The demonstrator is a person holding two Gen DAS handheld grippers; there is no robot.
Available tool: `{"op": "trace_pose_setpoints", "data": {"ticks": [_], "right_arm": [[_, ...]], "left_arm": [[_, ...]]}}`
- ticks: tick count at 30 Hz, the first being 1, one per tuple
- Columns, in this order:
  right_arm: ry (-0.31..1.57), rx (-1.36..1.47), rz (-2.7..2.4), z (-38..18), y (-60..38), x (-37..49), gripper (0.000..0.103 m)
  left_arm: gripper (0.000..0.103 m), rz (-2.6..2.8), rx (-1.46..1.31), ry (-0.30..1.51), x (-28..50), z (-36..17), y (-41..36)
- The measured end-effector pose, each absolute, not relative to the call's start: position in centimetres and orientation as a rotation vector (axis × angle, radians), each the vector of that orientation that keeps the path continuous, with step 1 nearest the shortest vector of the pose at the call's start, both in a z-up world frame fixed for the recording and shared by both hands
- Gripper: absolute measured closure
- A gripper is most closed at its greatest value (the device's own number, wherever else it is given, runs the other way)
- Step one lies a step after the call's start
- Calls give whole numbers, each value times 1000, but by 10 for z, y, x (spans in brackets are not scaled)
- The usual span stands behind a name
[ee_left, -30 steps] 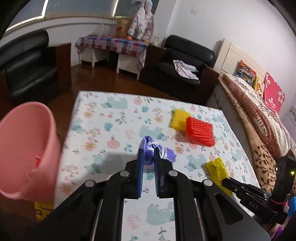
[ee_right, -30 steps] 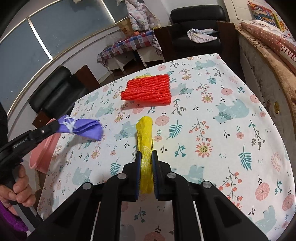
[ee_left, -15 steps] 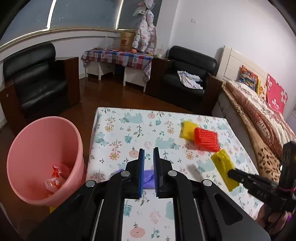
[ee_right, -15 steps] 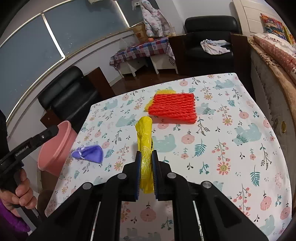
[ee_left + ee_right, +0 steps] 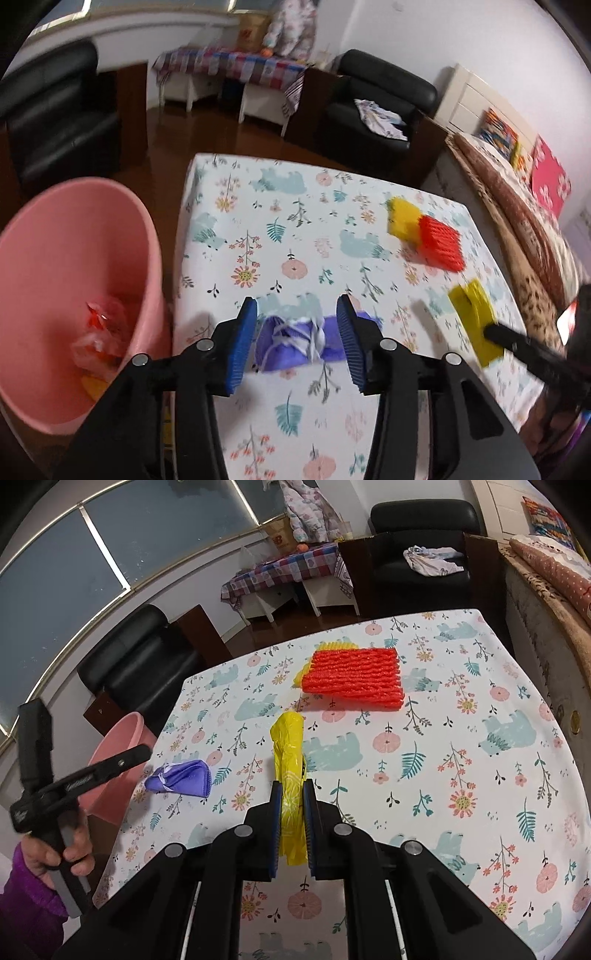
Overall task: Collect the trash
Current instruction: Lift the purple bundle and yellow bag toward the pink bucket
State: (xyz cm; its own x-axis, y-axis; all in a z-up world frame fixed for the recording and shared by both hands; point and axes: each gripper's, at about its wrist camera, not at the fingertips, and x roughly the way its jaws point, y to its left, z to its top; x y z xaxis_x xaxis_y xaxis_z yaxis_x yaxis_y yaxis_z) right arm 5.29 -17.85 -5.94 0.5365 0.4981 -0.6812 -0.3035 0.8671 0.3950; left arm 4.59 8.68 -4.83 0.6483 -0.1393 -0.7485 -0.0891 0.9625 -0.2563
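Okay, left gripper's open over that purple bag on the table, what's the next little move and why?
Probably lower the left gripper and close its fingers on the purple bag. The bag lies loose on the floral tablecloth between the open fingers, not gripped, and the pink bin stands just off the table's left edge. The right gripper is already shut on the yellow bag.

- Hand-held gripper: two, left (image 5: 297, 341) and right (image 5: 292, 821)
- Purple wrapper (image 5: 181, 772): one
- Yellow bag (image 5: 290, 771): one
- Red foam net (image 5: 356, 678): one
- Yellow foam net (image 5: 403, 222): one
- Pink bin (image 5: 55, 258): one
- Bench (image 5: 461, 768): one
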Motion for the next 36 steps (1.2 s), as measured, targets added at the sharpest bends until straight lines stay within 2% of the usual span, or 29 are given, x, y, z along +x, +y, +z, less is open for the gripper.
{"op": "trace_pose_setpoints", "data": {"ticks": [5,12,25,36], "right_arm": [[889,234,479,-60,-176,53,92],[900,235,485,-62,-174,54,92],[895,224,496,-59,-170,47,92],[892,221,500,-57,-170,41,92]], "left_arm": [[58,-28,-354,920,60,-68,92],[58,-108,-378,957,36,-73,80],[58,-233,-181,958,-12,-61,33],[58,-294,-73,948,-21,-62,21]]}}
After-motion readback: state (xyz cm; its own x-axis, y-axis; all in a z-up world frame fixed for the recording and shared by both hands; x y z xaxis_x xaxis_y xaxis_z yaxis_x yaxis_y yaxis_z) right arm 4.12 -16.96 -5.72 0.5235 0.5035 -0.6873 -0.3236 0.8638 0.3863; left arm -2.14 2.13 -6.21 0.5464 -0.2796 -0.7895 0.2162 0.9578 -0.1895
